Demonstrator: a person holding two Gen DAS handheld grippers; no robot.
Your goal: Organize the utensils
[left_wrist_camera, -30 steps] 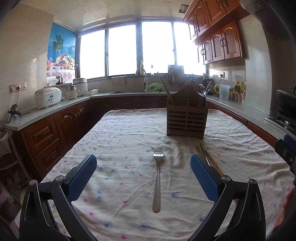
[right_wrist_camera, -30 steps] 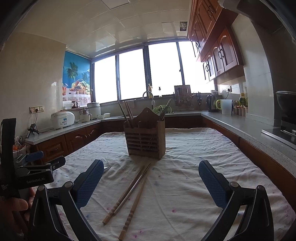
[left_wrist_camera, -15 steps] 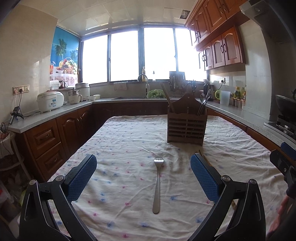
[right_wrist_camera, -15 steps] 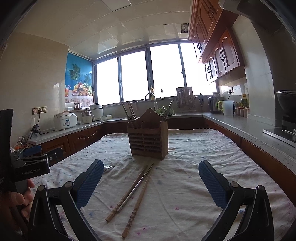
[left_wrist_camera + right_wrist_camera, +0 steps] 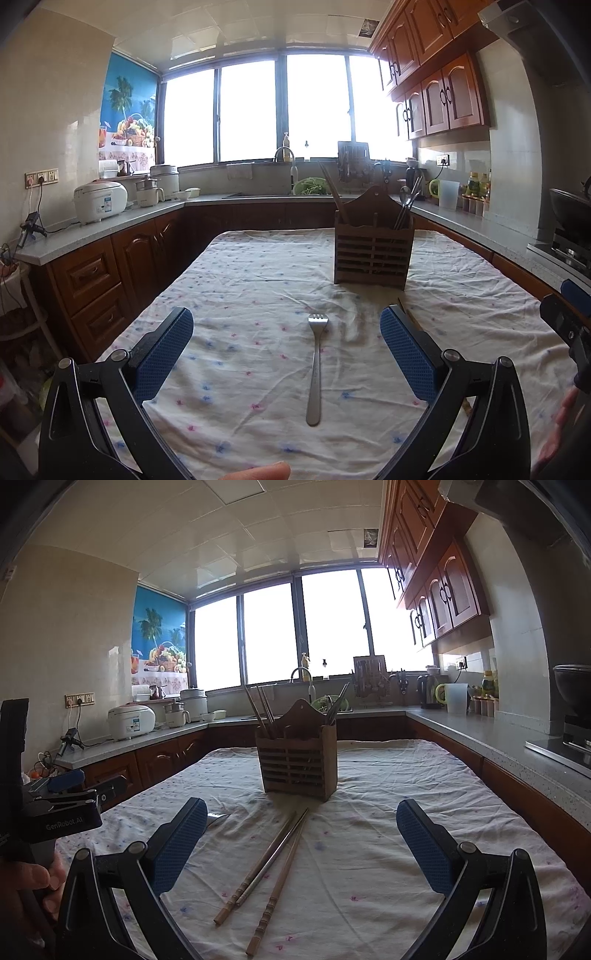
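A metal fork (image 5: 316,365) lies on the flowered tablecloth (image 5: 258,280), tines away, between the fingers of my open, empty left gripper (image 5: 287,343). A wooden utensil caddy (image 5: 373,251) stands upright farther back with chopsticks and spoons in it. In the right wrist view the caddy (image 5: 297,768) is ahead, and several wooden chopsticks (image 5: 273,864) lie loose on the cloth between the fingers of my open, empty right gripper (image 5: 302,834). The fork's tines (image 5: 218,816) peek out beside the right gripper's left finger. The left gripper (image 5: 62,805) shows at the far left.
Kitchen counters (image 5: 110,225) run around the table on the left, back and right. A rice cooker (image 5: 99,201) stands on the left counter, a sink (image 5: 284,184) at the back, a stove (image 5: 569,251) at the right. Cabinets hang at the upper right.
Both grippers have tilted up slightly, so the table and caddy sit lower in view. Both stay open and the utensils have not moved.
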